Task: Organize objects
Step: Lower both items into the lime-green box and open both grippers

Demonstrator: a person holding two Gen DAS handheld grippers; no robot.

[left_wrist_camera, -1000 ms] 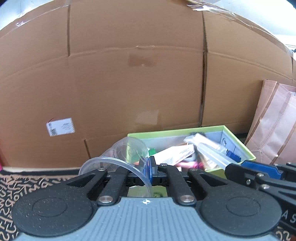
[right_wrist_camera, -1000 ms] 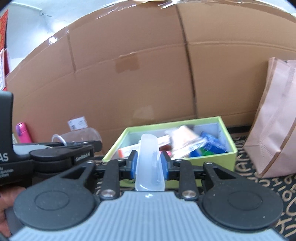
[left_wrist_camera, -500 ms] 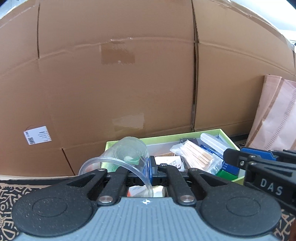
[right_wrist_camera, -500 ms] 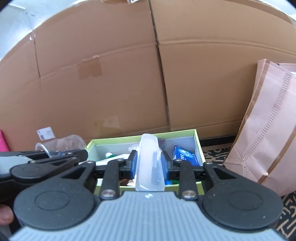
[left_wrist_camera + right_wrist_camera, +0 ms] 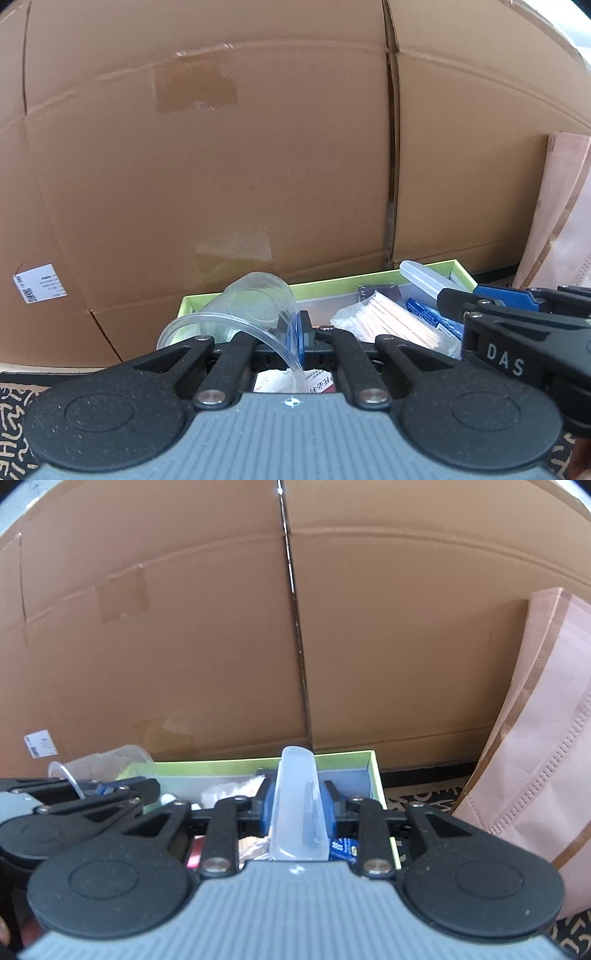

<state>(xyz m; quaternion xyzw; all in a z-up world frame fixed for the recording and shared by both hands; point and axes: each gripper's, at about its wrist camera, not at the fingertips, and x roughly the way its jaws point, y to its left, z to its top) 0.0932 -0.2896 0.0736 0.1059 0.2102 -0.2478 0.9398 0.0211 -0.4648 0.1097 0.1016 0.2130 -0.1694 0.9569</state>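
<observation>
Two hand-held grippers hover side by side over a green box of small household items, each with something clear in its grasp. The left gripper [image 5: 297, 334] has its blue pads pinched narrowly on the rim of a clear plastic cup [image 5: 255, 310], which lies tilted on its side, mouth toward the camera and base pointing toward the box's back left corner. The right gripper [image 5: 298, 808] is clamped on a frosted plastic case [image 5: 298, 805], which stands up between its fingers and leans slightly away, a dark slender object faintly visible inside it.

Below both tools sits the lime-green box [image 5: 332, 286], its rim showing just past the fingers. Inside it lie a clear bag of cotton swabs [image 5: 391, 325], a blue packet [image 5: 428, 314] beside the bag, and a white printed leaflet [image 5: 275, 382] under the left gripper's fingers. The box rests on a dark patterned mat [image 5: 417, 797].

To the right of the box, a pink paper bag [image 5: 546, 738] stands upright on the mat. Behind everything rises a wall of brown cardboard [image 5: 258, 166], marked by strips of clear tape and a small white shipping label [image 5: 40, 282] low on its left side.
</observation>
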